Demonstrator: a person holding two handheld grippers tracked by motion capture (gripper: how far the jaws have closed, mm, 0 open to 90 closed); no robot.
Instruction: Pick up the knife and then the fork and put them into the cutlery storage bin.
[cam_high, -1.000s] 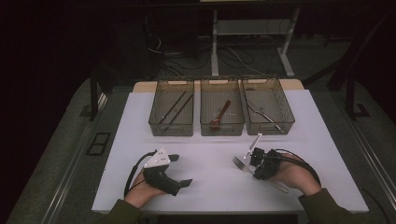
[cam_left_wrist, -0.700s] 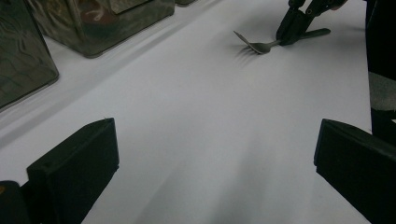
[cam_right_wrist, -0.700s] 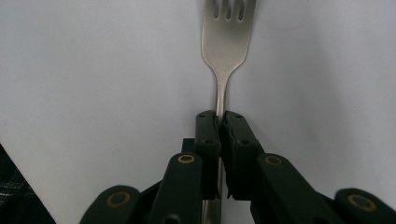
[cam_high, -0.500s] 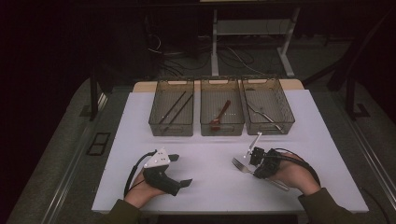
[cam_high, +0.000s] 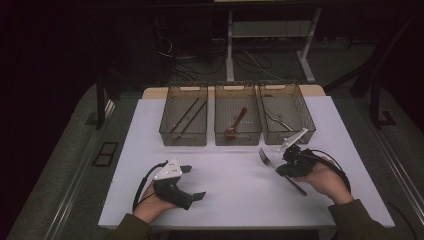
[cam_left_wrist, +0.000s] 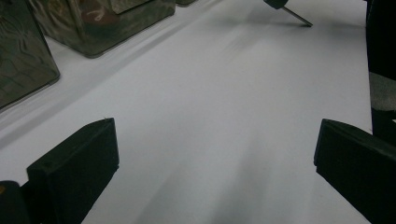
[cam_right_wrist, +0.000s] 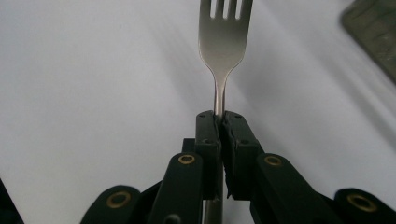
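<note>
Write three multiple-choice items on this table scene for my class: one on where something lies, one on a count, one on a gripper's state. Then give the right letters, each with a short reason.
1. Where does the reddish spoon lie?
A. in the middle bin
B. on the white table
C. in the left gripper

2. How many clear bins stand in the row at the far side of the table?
A. two
B. three
C. five

3. How do the jaws of the right gripper stand?
A. wide open over the table
B. shut on a fork
C. shut on a spoon

Answers:
1 A: the high view shows the spoon inside the middle bin.
2 B: three bins stand side by side there.
3 B: the right gripper view shows its jaws pressed on the handle of the fork, tines pointing away.
</note>
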